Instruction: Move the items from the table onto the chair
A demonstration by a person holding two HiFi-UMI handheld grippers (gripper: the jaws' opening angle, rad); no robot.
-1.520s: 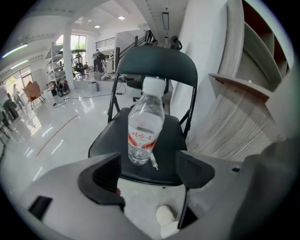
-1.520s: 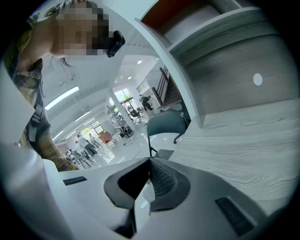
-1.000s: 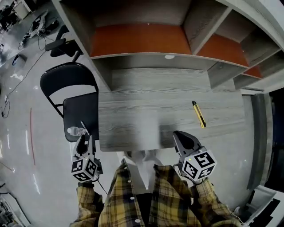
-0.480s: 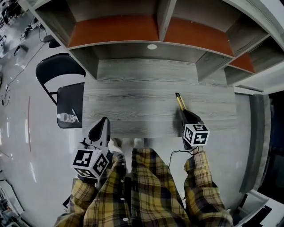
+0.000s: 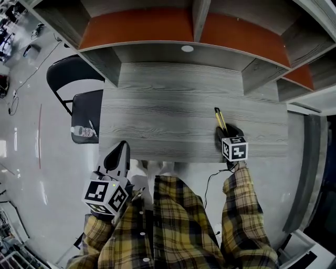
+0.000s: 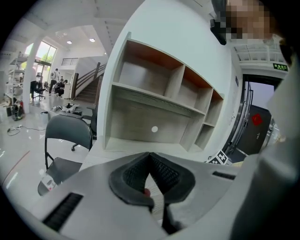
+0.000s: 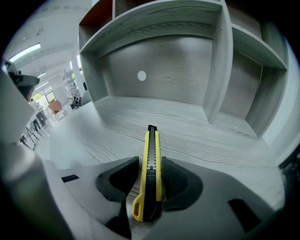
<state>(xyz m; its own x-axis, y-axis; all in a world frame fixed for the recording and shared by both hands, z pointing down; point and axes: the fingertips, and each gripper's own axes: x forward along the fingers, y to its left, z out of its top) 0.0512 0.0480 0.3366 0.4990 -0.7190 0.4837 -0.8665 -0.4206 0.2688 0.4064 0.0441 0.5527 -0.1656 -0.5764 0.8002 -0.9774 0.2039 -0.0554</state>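
Leftmost, counting two things lying on the chair (image 5: 84, 113): one bottle (image 5: 80, 131), one thin stick (image 5: 92, 127), parked at the goal. Holding the left gripper (image 5: 121, 149) shut and empty off the table (image 5: 168, 100) edge, having nothing to lift. Opening the right gripper (image 5: 226, 132) jaws astride the one yellow knife (image 7: 151, 159) lying on the table, probably for grabbing.

A grey wood-grain shelf unit (image 5: 197, 16) fills the top of the head view, its upper compartments backed by orange panels (image 5: 136, 26). A small white round disc (image 5: 187, 48) sits on its lower back board (both gripper views show it too). The glossy pale floor (image 5: 31, 173) carries a thin red line (image 5: 40, 136). In the left gripper view, a staircase (image 6: 86, 84) rises far off.
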